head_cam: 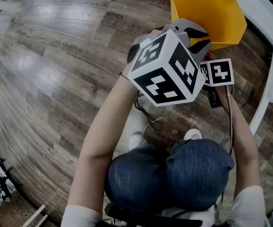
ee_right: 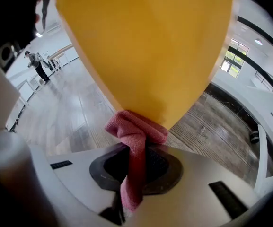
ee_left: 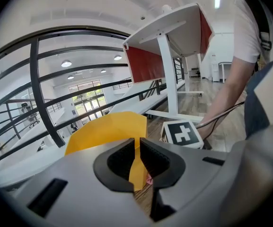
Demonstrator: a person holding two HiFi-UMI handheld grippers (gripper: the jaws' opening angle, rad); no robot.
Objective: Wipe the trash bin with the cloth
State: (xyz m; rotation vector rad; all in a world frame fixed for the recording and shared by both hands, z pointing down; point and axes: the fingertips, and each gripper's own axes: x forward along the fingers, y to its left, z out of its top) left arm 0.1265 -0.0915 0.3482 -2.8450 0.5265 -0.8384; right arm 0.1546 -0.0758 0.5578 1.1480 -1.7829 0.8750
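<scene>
The yellow trash bin (head_cam: 207, 13) stands on the wooden floor at the upper right of the head view. My left gripper (head_cam: 200, 39) reaches to its near rim. In the left gripper view the bin's thin wall (ee_left: 108, 131) runs between the pads of the left gripper (ee_left: 137, 162), which is shut on it. My right gripper (ee_right: 135, 162) is shut on a pink cloth (ee_right: 136, 131), whose bunched top touches the bin's outer wall (ee_right: 145, 46). In the head view only that gripper's marker cube (head_cam: 217, 72) shows, below the bin; its jaws are hidden.
A white table frame (head_cam: 268, 93) stands right of the bin, seen as a white desk with a red panel (ee_left: 164, 41). A black railing (ee_left: 37, 79) is behind the bin. The person's jeans-clad knees (head_cam: 174, 174) and a black cable (head_cam: 148, 117) are below the grippers.
</scene>
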